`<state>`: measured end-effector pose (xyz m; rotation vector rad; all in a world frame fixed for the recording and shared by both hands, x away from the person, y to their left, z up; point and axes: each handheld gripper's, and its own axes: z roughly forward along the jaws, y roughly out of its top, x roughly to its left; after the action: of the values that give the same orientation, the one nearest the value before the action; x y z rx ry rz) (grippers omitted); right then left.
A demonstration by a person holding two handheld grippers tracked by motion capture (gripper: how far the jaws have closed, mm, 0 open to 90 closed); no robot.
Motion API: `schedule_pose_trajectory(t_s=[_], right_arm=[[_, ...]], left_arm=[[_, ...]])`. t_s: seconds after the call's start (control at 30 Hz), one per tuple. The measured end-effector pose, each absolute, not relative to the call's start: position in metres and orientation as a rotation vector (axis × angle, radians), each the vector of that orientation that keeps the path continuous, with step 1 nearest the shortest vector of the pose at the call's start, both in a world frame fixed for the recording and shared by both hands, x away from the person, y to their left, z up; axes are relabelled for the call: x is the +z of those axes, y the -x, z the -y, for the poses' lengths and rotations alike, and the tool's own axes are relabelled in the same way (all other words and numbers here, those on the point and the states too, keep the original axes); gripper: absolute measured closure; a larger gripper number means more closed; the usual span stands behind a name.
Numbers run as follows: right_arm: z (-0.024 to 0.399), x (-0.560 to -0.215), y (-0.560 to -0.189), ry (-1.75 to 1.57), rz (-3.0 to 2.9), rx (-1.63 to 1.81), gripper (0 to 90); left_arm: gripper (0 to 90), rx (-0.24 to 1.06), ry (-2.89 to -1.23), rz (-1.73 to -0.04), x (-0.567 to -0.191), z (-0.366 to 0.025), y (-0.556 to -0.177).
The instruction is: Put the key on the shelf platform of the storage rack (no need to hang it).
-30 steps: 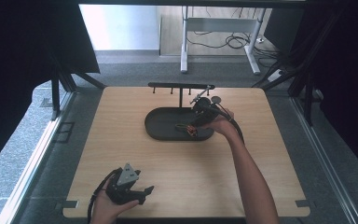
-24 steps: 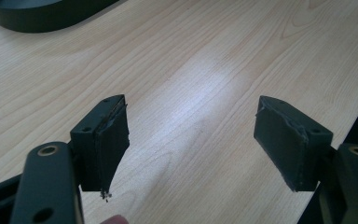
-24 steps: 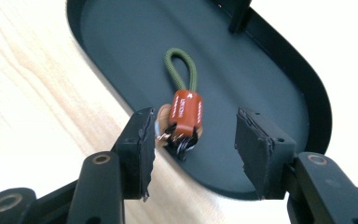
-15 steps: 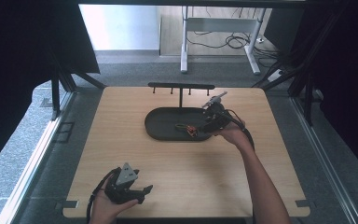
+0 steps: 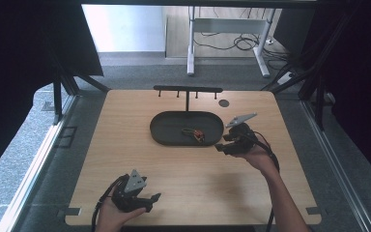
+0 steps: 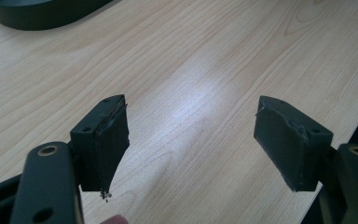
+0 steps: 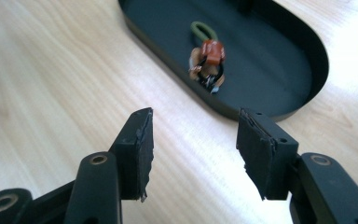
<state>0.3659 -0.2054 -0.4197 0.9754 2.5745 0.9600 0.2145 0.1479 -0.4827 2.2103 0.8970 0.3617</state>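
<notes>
Two grippers with fingers apart, right gripper (image 5: 223, 145) now withdrawn from tray (image 5: 169, 137), keyring (image 7: 207, 63) left inside, left gripper (image 5: 150, 199) unmoved.

Looks like a lab or office: light wooden table (image 5: 188, 169) inside black framed rig, white desk legs (image 5: 227, 43), loose floor cables (image 5: 232, 43).

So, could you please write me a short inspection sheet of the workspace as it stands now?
Surface: light wooden table, with a dark round spot near the far edge.
Job's things: black oval tray holding a small bundle of orange and olive pieces; black T-shaped rack standing behind it.
Clutter: nothing seen.
Grippers: left gripper open and empty, over bare wood at the near edge; right gripper open and empty, beside the tray's right end.
Cables: one trailing from each gripper; loose cables on the floor beyond.
Surroundings: white desk legs, dark curtains either side.
</notes>
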Motion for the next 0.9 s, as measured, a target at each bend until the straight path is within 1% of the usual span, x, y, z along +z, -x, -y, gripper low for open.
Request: schedule_pose_trajectory(t_s=[0.23,0.53,0.77,0.9], right_arm=[[0.221,-0.433,-0.341,-0.961,-2.566,1.003,46.9],[0.241,-0.462,-0.315,-0.977,-2.575,1.020,46.9],[0.252,-0.492,-0.302,-1.028,-2.585,1.034,46.9],[0.253,-0.500,-0.298,-1.036,-2.583,1.044,46.7]], left_arm=[[26.8,0.369,-2.209,-0.903,-0.483,-0.149,-0.214],[26.8,0.367,-2.220,-0.909,-0.485,-0.146,-0.215],[26.8,0.368,-2.226,-0.906,-0.486,-0.144,-0.215],[26.8,0.369,-2.230,-0.904,-0.486,-0.144,-0.216]])
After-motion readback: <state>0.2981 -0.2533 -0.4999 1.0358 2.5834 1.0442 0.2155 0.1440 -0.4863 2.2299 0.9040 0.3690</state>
